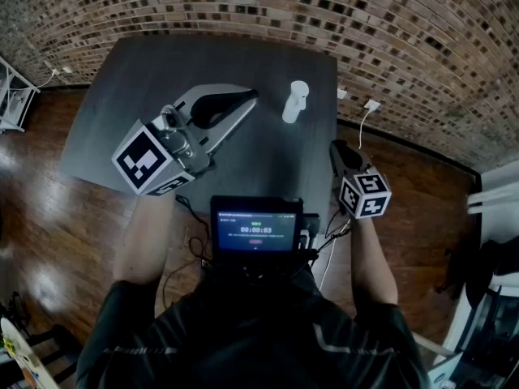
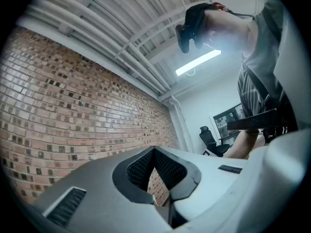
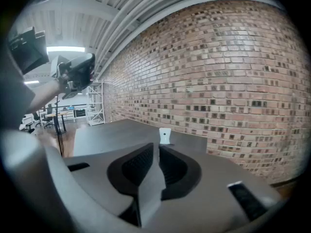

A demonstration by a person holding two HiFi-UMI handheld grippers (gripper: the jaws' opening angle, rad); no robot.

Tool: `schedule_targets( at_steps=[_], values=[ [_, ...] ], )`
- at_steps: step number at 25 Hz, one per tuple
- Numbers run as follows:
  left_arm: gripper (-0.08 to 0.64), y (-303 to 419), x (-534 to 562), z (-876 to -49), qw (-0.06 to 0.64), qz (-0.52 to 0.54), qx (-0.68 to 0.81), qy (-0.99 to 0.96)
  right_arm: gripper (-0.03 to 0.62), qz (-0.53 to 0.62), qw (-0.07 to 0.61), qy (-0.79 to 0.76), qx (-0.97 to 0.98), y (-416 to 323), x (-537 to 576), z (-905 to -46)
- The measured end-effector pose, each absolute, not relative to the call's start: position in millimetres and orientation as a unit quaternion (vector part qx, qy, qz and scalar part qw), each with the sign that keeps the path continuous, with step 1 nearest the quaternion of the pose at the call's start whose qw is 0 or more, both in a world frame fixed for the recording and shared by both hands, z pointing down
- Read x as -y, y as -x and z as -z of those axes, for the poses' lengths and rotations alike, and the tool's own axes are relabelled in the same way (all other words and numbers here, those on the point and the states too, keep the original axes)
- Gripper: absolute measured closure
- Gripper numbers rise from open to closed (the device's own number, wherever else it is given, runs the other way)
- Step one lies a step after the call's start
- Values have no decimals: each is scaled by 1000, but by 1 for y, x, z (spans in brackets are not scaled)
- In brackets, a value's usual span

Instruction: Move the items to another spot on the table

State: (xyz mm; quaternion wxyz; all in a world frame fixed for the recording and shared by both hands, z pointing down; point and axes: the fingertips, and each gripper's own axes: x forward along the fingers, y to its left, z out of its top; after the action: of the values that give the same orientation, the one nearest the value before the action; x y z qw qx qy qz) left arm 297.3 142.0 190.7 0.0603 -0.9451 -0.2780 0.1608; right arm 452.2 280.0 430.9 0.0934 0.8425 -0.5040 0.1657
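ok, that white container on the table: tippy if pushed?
Probably: the white container stands upright, taller than wide, alone on the dark table, so a high push may topple it. It looks like smooth plastic, so likely light and a bit slippery. Seems rigid; whether it is full cannot be told.

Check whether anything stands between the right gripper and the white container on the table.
Nothing visible does. Only bare table lies between the right gripper and the white container, which stands almost straight ahead of its shut jaws.
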Motion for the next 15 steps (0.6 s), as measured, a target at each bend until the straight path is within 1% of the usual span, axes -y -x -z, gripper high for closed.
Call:
schedule_targets(
  at_steps=[1, 3, 6, 8, 9, 11, 14, 15],
  values=[
    [563, -297, -139, -196, 59, -158, 273, 947, 518, -169, 92, -844, 500, -456, -277, -438],
    [563, -299, -132, -207, 56, -150, 265, 951, 457, -175, 86, -847, 494, -463, -270, -452],
    [564, -304, -126, -220, 40, -137, 259, 955, 448, -182, 80, -845, 496, -472, -259, -467],
    [565, -305, -127, -223, 39, -130, 255, 957, 378, -182, 87, -838, 507, -477, -250, -474],
    [565, -306, -127, -225, 44, -129, 252, 958, 356, -183, 87, -835, 511, -481, -245, -478],
    [563, -313, -123, -229, 45, -133, 250, 958, 325, -187, 82, -833, 514, -492, -232, -491],
    [563, -328, -118, -235, 39, -138, 246, 959, 317, -202, 83, -829, 515, -514, -214, -516],
    [563, -334, -117, -237, 43, -134, 238, 961, 292, -206, 82, -826, 519, -520, -208, -524]
  ],
)
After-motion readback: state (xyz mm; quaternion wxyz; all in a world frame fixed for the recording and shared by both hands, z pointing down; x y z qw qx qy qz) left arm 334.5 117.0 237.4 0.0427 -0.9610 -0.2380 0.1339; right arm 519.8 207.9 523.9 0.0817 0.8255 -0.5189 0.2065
